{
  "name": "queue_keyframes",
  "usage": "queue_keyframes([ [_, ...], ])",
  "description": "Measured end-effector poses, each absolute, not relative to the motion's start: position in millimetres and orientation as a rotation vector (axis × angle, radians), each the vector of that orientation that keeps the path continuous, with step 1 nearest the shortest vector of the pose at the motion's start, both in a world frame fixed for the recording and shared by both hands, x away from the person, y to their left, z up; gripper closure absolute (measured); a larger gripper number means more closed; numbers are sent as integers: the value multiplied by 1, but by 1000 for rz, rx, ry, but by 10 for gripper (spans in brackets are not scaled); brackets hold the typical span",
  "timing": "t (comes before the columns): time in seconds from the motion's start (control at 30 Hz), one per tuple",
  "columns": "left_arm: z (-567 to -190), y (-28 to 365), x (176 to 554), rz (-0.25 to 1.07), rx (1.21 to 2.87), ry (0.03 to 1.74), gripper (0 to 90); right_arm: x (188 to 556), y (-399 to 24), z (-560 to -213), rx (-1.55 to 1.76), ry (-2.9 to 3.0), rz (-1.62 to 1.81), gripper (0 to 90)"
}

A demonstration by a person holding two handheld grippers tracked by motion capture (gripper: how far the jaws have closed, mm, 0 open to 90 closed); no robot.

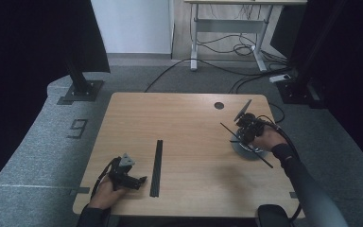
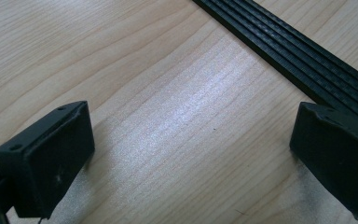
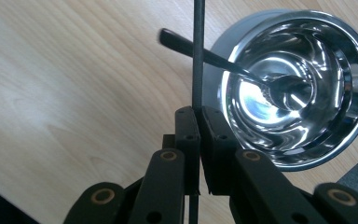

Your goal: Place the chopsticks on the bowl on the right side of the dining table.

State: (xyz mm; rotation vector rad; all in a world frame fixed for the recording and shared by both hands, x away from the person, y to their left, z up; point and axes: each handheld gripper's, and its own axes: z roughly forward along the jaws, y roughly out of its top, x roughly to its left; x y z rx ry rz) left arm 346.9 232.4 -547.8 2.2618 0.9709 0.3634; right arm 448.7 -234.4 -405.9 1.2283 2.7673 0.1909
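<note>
My right gripper (image 3: 199, 116) is shut on a thin black rod (image 3: 197, 56) that runs straight up between its jaws. In the high view the right gripper (image 1: 244, 133) holds the rod (image 1: 266, 162) slanted just above a shiny steel bowl (image 1: 246, 151) near the table's right edge. A dark utensil (image 3: 200, 52) leans in the bowl (image 3: 326, 56), with its handle sticking out over the rim behind the rod. My left gripper (image 2: 191, 135) is open low over bare wood. It rests at the front left (image 1: 139, 180), beside a long black ribbed strip (image 1: 157, 165) (image 2: 303, 63).
The wooden table (image 1: 189, 123) has a round cable hole (image 1: 219, 105) at the back right. Grey carpet surrounds it, with black stand bases (image 1: 80, 90) at the back left and right, and cables on the floor behind.
</note>
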Motion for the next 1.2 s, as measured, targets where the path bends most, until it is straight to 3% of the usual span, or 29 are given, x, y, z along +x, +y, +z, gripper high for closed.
queue_keyframes([
  [0.6,-548,232,347,362,2261,971,0,481,-250,-442,1315,2736,123,859],
  [1.2,-548,232,347,362,2262,971,0,487,-259,-462,1348,2731,131,856],
])
